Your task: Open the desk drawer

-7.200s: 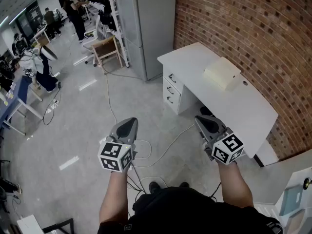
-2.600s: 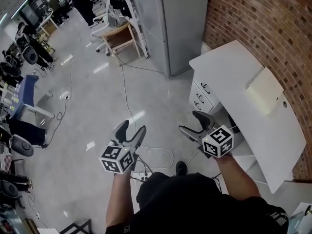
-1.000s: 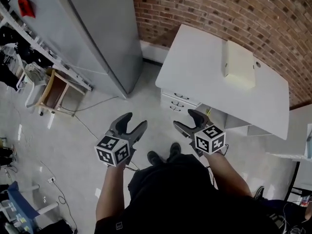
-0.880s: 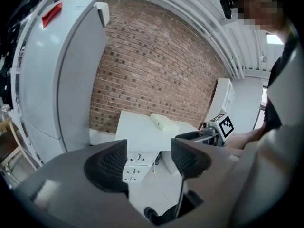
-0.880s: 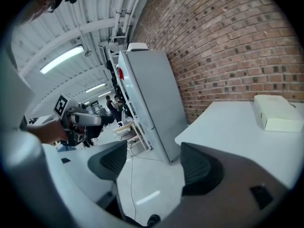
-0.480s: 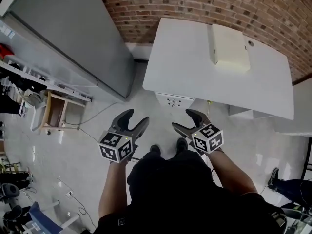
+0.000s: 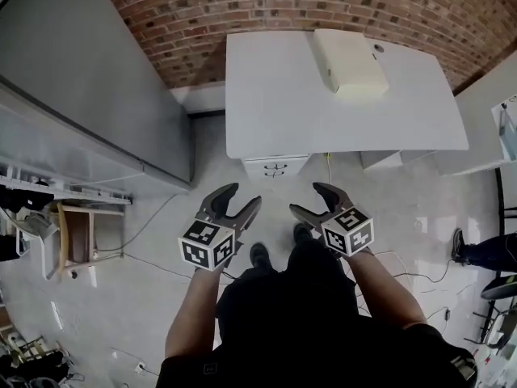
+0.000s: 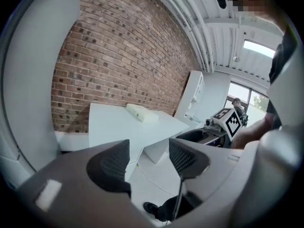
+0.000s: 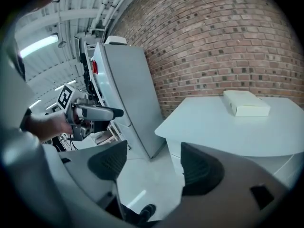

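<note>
The white desk (image 7: 323, 103) stands against the brick wall, with its drawer unit (image 7: 275, 166) under its left end. The drawers are closed and their small handles show. A cream box (image 7: 349, 61) lies on the desk top. My left gripper (image 7: 241, 196) hangs in the air just short of the drawer unit; its jaws are closing a little, with nothing between them. My right gripper (image 7: 308, 198) is beside it, open and empty. The left gripper view shows the desk (image 8: 118, 122) past the left gripper (image 8: 149, 163). The right gripper view shows the desk (image 9: 223, 127) past the right gripper (image 9: 154, 167).
A tall grey cabinet (image 7: 89, 95) stands left of the desk, close to the drawer unit. A wooden chair (image 7: 69, 241) and floor cables (image 7: 153, 257) lie at the left. My shoes (image 7: 258, 255) are on the floor below the grippers. Another person's foot (image 7: 485, 249) shows at the right edge.
The head view has swung so that the desk is straight ahead. Both grippers have come lower and nearer the drawer unit. The left jaws have narrowed slightly.
</note>
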Action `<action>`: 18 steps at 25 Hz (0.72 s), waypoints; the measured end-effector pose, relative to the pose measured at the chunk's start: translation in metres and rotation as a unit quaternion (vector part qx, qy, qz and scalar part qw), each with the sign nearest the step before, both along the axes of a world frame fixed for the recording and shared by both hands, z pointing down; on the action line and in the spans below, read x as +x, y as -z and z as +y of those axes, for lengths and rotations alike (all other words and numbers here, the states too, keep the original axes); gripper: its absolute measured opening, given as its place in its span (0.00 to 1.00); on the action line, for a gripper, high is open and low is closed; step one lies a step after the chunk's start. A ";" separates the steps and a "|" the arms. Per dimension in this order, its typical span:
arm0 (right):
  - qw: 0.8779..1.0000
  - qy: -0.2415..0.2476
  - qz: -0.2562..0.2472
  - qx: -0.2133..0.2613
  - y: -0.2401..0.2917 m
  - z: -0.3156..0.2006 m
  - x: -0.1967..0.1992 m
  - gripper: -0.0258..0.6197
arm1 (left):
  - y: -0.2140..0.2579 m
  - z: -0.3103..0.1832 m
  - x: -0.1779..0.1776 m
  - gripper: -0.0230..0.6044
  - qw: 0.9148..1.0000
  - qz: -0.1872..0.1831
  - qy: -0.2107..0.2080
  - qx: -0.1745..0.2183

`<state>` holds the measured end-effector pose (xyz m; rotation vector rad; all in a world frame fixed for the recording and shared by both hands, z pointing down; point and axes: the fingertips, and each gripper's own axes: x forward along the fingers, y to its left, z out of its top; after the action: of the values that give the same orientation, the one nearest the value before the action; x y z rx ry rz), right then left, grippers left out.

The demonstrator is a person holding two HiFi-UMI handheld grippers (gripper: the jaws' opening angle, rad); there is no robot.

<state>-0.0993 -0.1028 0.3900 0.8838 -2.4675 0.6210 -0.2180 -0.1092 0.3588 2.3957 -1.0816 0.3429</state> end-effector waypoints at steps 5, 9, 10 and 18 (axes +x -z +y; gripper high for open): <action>1.000 -0.023 0.001 -0.005 -0.005 0.009 -0.014 0.54 | -0.022 -0.004 -0.003 0.46 0.999 -0.006 -0.037 -0.013; 1.000 -0.027 0.004 -0.015 -0.020 0.009 -0.015 0.54 | -0.037 -0.013 -0.005 0.46 0.999 -0.017 -0.046 -0.022; 0.999 -0.031 0.004 -0.016 -0.023 0.005 -0.015 0.54 | -0.041 -0.017 -0.006 0.46 0.998 -0.018 -0.046 -0.024; 0.998 -0.050 -0.003 -0.046 -0.063 -0.023 -0.010 0.54 | -0.083 -0.028 0.010 0.46 0.996 -0.042 -0.067 -0.050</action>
<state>-0.1092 -0.1261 0.4526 0.9754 -2.3905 0.7675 -0.2081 -0.1375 0.4417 2.3868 -0.9190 0.5358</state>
